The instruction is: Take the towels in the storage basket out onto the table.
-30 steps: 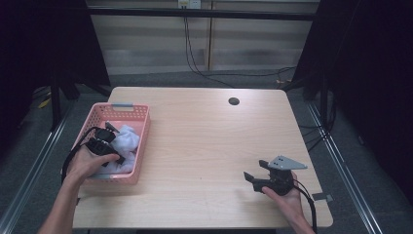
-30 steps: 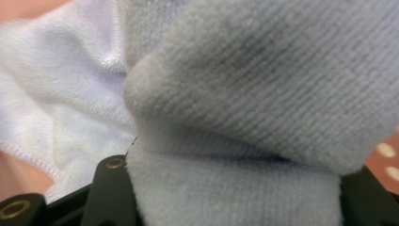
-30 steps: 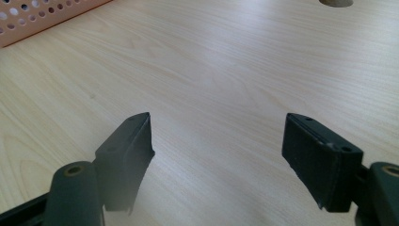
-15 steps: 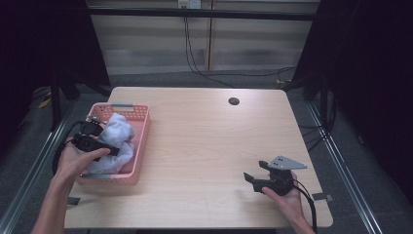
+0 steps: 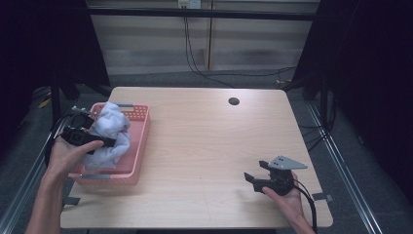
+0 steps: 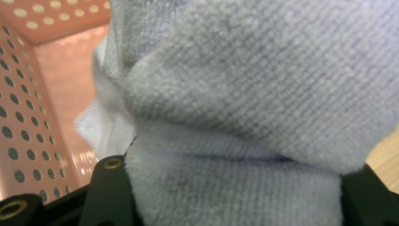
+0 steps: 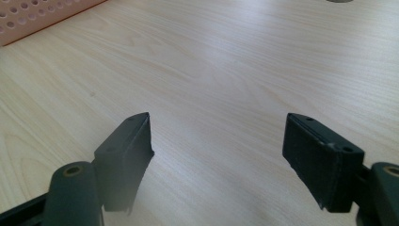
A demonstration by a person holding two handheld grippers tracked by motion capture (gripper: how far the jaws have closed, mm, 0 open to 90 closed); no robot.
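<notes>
Left tool (image 5: 108, 142) is clamped on a pale grey-white towel (image 5: 111, 131), the fabric bunched thick between its jaws; in the left gripper view the towel (image 6: 263, 108) presses right against the camera, with the jaws closed in on the cloth from both sides. The towel is lifted, its upper part above the pink basket (image 5: 140, 141) and its lower folds hanging down inside, just ahead of the left tool. Perforated pink basket wall (image 6: 28, 108) lies to the left of this tool. Right tool (image 5: 254, 179) rests low over the wooden counter (image 5: 204, 141), well apart from the basket, jaws spread wide with nothing between them; bare counter (image 7: 216, 94) ahead of it.
</notes>
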